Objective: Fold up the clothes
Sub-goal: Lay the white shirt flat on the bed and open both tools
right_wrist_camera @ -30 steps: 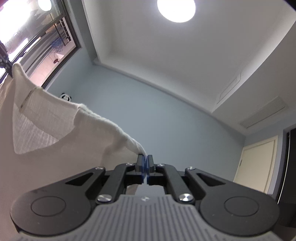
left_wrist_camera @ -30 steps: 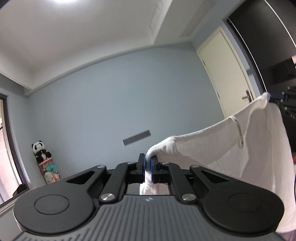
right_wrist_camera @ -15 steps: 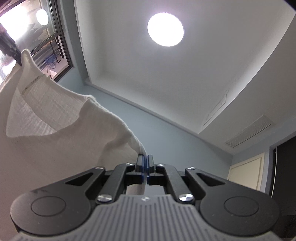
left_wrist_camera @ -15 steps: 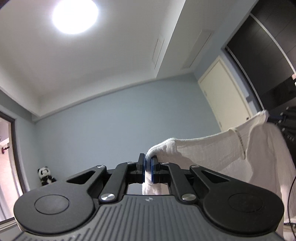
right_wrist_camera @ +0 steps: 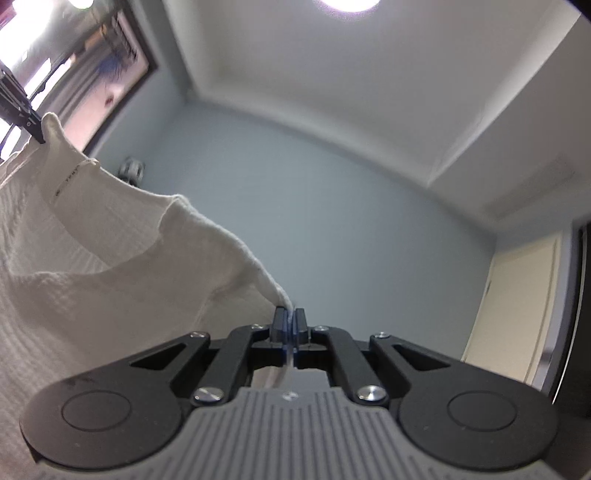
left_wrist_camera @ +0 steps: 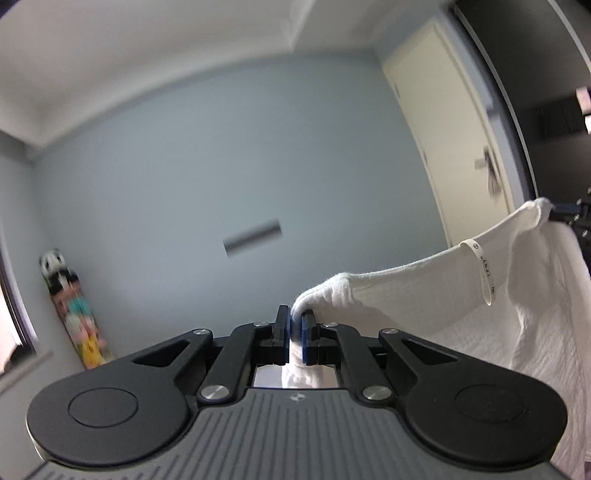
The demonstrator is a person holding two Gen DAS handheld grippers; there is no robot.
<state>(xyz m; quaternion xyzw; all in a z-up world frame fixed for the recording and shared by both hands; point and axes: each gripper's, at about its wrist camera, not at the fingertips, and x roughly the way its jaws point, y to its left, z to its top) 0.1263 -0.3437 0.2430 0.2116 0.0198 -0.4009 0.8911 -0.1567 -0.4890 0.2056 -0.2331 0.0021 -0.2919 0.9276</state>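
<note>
A white waffle-knit garment (left_wrist_camera: 461,310) hangs stretched in the air between my two grippers. In the left wrist view my left gripper (left_wrist_camera: 294,321) is shut on one bunched top corner, and the cloth runs off to the right, where the other gripper's black tip pinches the far corner. A white neck label (left_wrist_camera: 482,267) loops over the top edge. In the right wrist view my right gripper (right_wrist_camera: 290,320) is shut on the opposite corner of the garment (right_wrist_camera: 92,280), which spreads to the left with its neckline showing. The lower part of the garment is hidden.
A pale blue wall (left_wrist_camera: 221,177) fills the background. A cream door (left_wrist_camera: 443,129) stands at the right, a tall panda toy (left_wrist_camera: 70,306) in the left corner. A window (right_wrist_camera: 74,70) and a round ceiling lamp (right_wrist_camera: 349,3) show in the right wrist view.
Both views have tipped downward since half a second ago: the ceiling lamp has left the left view and slid to the top edge of the right view. Both grips on the garment are unchanged.
</note>
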